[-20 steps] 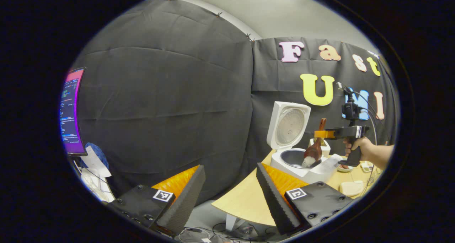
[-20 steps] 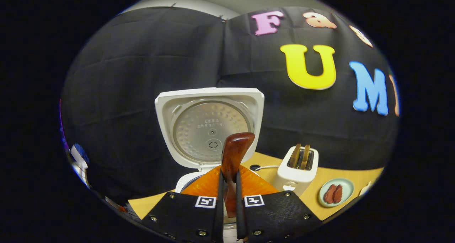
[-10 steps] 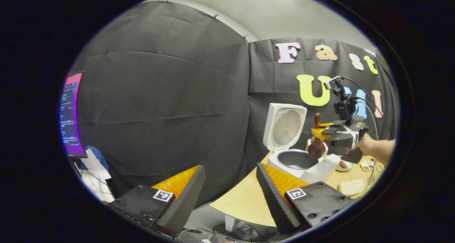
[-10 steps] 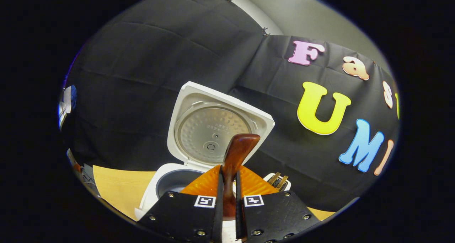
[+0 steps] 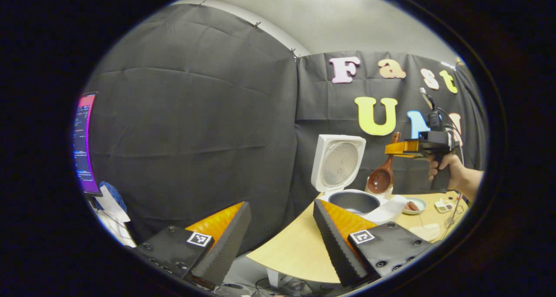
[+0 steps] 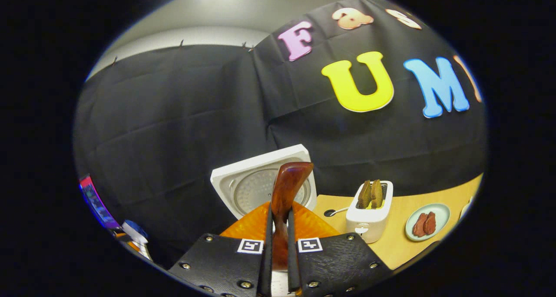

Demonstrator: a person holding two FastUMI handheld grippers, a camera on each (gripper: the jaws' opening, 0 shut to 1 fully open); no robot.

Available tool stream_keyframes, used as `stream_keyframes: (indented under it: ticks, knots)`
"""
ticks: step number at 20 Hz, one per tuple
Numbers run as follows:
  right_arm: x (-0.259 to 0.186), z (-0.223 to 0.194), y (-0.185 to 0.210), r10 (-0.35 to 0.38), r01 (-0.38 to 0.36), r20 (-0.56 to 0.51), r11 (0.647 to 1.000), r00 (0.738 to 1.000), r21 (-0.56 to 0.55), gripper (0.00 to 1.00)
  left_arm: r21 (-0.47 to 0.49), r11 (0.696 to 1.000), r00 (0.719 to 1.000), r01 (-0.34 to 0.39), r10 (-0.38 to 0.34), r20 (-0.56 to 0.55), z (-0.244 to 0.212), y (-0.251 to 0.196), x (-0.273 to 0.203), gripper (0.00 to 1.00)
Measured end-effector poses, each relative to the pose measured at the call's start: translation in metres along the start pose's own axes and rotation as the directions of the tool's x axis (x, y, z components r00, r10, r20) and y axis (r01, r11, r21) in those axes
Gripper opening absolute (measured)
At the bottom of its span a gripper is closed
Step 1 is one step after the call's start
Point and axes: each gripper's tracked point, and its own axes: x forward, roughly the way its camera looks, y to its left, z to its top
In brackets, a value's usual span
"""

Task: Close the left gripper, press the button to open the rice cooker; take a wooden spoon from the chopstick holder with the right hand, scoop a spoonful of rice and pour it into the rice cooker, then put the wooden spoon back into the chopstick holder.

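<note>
The white rice cooker (image 5: 343,197) stands open on the wooden table (image 5: 295,245), its lid (image 5: 338,163) upright over the grey inner pot (image 5: 354,201). Farther off, a hand holds my right gripper (image 5: 402,147) level, above and right of the pot. It is shut on the handle of the wooden spoon (image 5: 382,177), whose brown bowl hangs down facing me, with no rice showing on it. In the right gripper view the spoon handle (image 6: 286,186) sticks up between the fingers of my right gripper (image 6: 278,227), in front of the cooker lid (image 6: 243,179). My left gripper (image 5: 280,240) stands open near the table's edge, holding nothing.
A white toaster (image 6: 369,216) with two toast slices stands right of the cooker, beside a small plate (image 6: 425,223) of reddish food. A lit monitor (image 5: 82,145) and some clutter sit at the far left, off the table. Small items lie near the table's right end (image 5: 445,206).
Rice was falling from the spoon into the pot a second ago. The right gripper has since lifted the spoon up and to the right, clear of the pot. The left gripper stayed open.
</note>
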Motion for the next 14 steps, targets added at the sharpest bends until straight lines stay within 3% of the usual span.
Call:
stream_keyframes:
  ticks: [3, 6, 8, 14]
  knots:
    - [-0.025, 0.028, -0.018, -0.033, 0.029, 0.058, 0.997, 0.998, 0.078, 0.14, 0.005, 1.0, 0.999, 0.022, -0.023, 0.03, 0.017, -0.019, 0.005, 0.99]
    - [-0.056, 0.043, -0.049, -0.092, 0.085, 0.084, 0.993, 0.992, 0.079, 0.15, 0.005, 0.999, 0.997, 0.052, -0.052, 0.055, 0.031, -0.047, 0.005, 0.95]
    - [-0.076, 0.051, -0.077, -0.143, 0.136, 0.098, 0.988, 0.985, 0.074, 0.14, -0.007, 0.997, 0.995, 0.078, -0.077, 0.063, 0.035, -0.067, 0.008, 1.0]
    - [-0.14, 0.07, -0.149, -0.282, 0.266, 0.132, 0.955, 0.95, 0.129, 0.14, -0.024, 0.987, 0.985, 0.158, -0.156, 0.074, 0.046, -0.132, 0.015, 1.0]
